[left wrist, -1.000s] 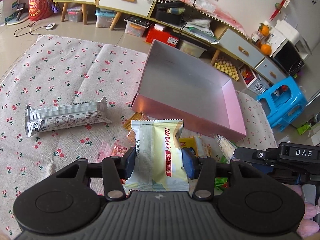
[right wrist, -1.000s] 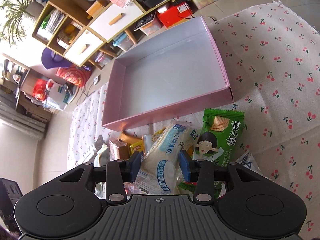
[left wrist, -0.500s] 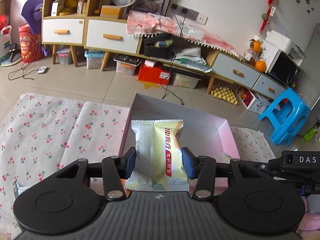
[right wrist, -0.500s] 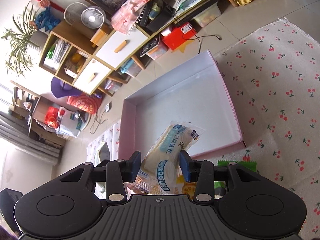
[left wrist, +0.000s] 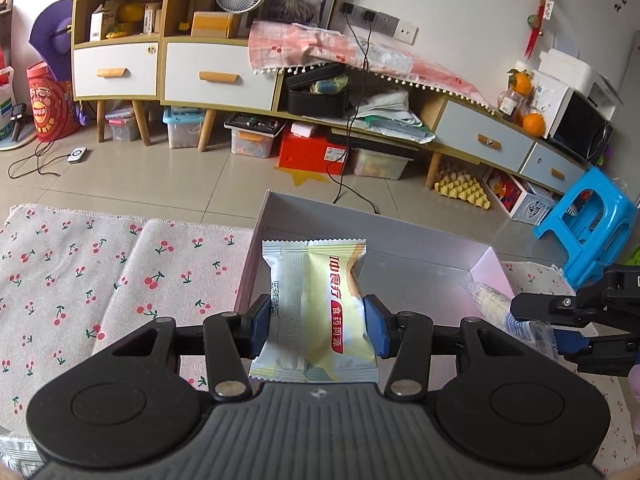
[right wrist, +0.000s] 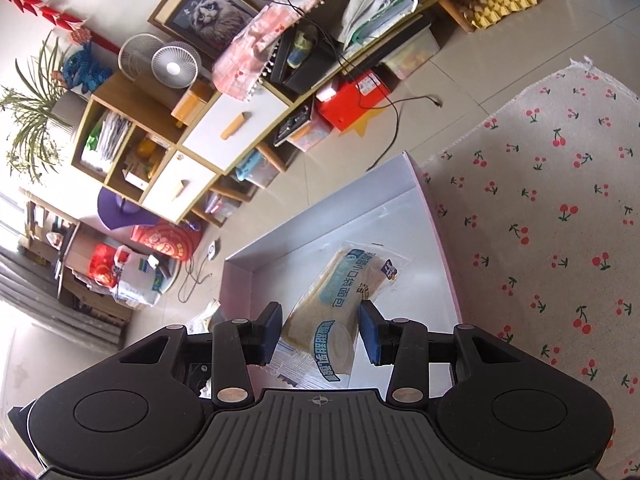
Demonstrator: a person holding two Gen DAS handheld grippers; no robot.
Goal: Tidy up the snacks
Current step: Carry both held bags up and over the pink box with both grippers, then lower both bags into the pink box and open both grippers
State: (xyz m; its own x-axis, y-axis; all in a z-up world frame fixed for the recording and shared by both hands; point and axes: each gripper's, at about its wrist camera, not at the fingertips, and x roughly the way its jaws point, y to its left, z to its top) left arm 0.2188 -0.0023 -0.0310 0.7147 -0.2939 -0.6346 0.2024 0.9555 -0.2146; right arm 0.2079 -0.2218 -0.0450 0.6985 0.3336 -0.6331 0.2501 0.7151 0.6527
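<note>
Right now both packets hang over the pink box [left wrist: 490, 268], w/ neither set down yet. Main risk, as I read it: the two grippers are close together above the same box, so they could bump, or one packet could land on the other instead of beside it. Second risk: the left gripper [left wrist: 316, 328] sits near the box's left wall, so letting go here might drop the yellow-and-white snack packet [left wrist: 316, 308] on the wall or out onto the cherry-print cloth [left wrist: 120, 280]. Both wrappers are thin film, prob. slippery, and could also slide in the grip. Left gripper is clamped on that packet at its sides, the packet standing upright between the blue pads [left wrist: 374, 330], tool angled down over the box floor. Right gripper [right wrist: 318, 332] is likewise angled down into the box and grasps the blue-and-white bread packet [right wrist: 344, 300], which slants up to the right; its right pad presses the wrapper, though contact at the left pad is less clear. In the left view the right gripper's tip shows at the box's right side.
</note>
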